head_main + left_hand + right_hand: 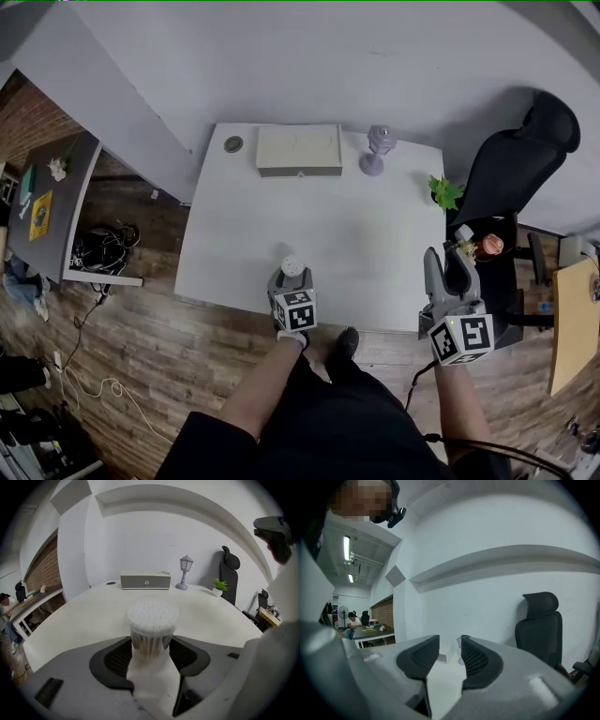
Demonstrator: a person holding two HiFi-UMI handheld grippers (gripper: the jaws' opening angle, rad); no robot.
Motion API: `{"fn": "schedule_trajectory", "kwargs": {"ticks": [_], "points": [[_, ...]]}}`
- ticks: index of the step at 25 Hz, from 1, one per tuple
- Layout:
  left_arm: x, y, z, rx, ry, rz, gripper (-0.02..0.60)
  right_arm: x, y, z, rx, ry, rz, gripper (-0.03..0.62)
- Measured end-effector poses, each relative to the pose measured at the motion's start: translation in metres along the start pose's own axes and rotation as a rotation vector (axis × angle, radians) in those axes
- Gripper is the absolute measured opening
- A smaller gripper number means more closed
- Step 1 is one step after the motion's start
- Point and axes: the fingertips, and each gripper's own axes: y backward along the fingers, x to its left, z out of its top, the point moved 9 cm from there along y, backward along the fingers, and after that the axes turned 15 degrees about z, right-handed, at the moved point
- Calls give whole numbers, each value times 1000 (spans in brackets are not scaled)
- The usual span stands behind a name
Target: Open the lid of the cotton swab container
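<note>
Your left gripper (150, 644) pinches the cotton swab container (152, 618) low on its body, near the table's (356, 244) front edge. Your right gripper (450, 641) is spread, empty. Likely light, thin, slippery plastic: grasp its top rim gently.

The cotton swab container (293, 266) is sitting near the front edge of the table (356, 244), left of centre, between the jaws of the left gripper (289, 281). The flat box (299, 150) is lying along the far edge, the lamp (378, 150) standing just right of it. The plant (444, 192) is sitting at the right edge, with the chair (516, 159) standing beyond it. The right gripper (448, 267) is hovering off the table's front right corner.
</note>
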Motion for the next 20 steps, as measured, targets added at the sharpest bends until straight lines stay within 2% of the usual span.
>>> {"fn": "schedule_trajectory", "kwargs": {"ticks": [8, 15, 20], "points": [[28, 17, 18, -117, -136, -140, 242, 24, -15, -6, -18, -25, 30, 135], [52, 47, 59, -160, -293, -349, 242, 52, -27, 0, -29, -20, 60, 132], [58, 77, 99, -174, -321, -504, 242, 73, -37, 12, -55, 2, 113, 132]]}}
